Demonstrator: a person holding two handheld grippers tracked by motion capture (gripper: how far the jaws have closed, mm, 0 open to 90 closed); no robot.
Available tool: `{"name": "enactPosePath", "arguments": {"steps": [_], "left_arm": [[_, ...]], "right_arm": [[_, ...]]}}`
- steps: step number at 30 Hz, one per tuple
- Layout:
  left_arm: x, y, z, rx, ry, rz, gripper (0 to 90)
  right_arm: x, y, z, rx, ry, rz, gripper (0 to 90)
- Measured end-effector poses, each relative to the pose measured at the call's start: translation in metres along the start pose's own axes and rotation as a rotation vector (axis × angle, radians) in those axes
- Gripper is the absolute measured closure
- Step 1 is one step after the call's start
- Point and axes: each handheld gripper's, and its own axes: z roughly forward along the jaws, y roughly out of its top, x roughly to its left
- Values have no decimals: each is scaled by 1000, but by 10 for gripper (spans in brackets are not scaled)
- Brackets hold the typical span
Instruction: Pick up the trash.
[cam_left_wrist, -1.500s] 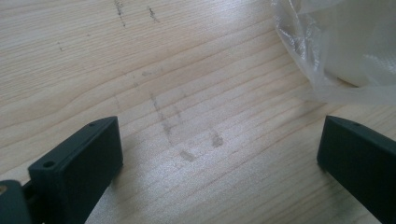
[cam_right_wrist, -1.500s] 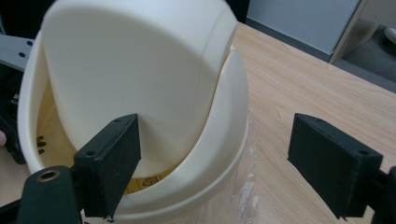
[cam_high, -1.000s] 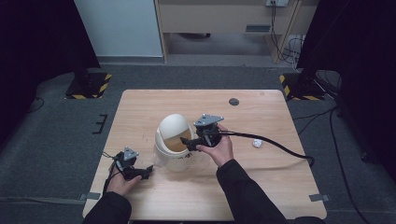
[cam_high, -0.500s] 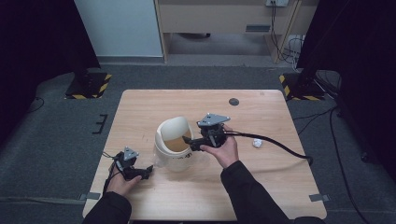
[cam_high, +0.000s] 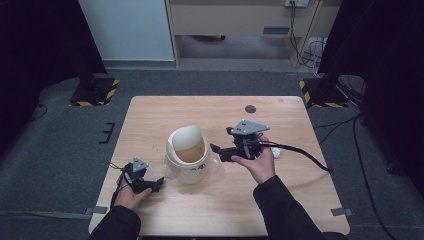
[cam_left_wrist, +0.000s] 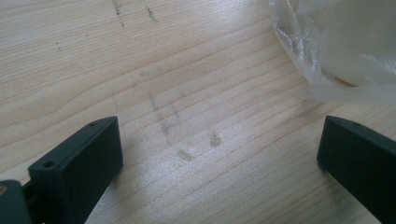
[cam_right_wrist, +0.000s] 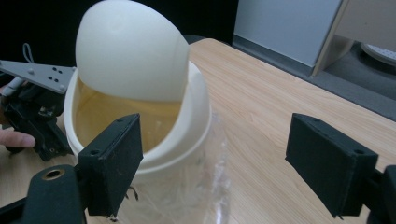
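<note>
High view: a small cream bin (cam_high: 187, 152) w/ a swing lid stands upright near the middle of the desk (cam_high: 280, 200), a clear plastic liner (cam_high: 212, 169) bunched around its base and spilling onto the wood. The lid is tipped, so the yellowish inside shows on the side facing the right tool (cam_high: 216, 150).

Right tool sits just right of the bin, at about rim height, jaws pointing left at the opening. In the right gripper view the jaws are spread wide w/ nothing between them; the left-hand jaw overlaps the bin rim (cam_right_wrist: 196, 107) in the picture, but whether it touches can't be told. The tipped lid (cam_right_wrist: 128, 51) hangs above the opening. Judgement: the tool is held level and close prob. because the work is at the rim or lid, e.g. dealing w/ the liner or the lid, and open jaws suit taking a fresh grip.

Left tool (cam_high: 159, 184) rests low at the near left of the desk, just left of the bin's base, apart from it. Left gripper view has its jaws spread, empty, over bare wood, w/ the liner edge (cam_left_wrist: 303, 51) at the far right. Judgement: it's parked close so it can steady the bin or pinch the liner when needed.

Also on the desk: a dark round disc (cam_high: 250, 108) at the far right, and a small white scrap (cam_high: 278, 152) by the right tool's cable (cam_high: 305, 155), both well apart from the bin.
</note>
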Motion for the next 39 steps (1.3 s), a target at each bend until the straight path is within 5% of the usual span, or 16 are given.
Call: {"name": "enactPosePath", "arguments": {"steps": [14,26,32,39], "left_arm": [[0,0,0,0,0,0,0],[-1,0,0,-1,-2,1,0],[-1,0,0,-1,-3,1,0],[-1,0,0,-1,-3,1,0]], "right_arm": [[-31,-40,-36,27,-73,52,150],[-74,-85,-58,79,-155,113,165],[-106,-103,-74,81,-255,161,193],[-121,-116,-75,160,-321,167,213]]}}
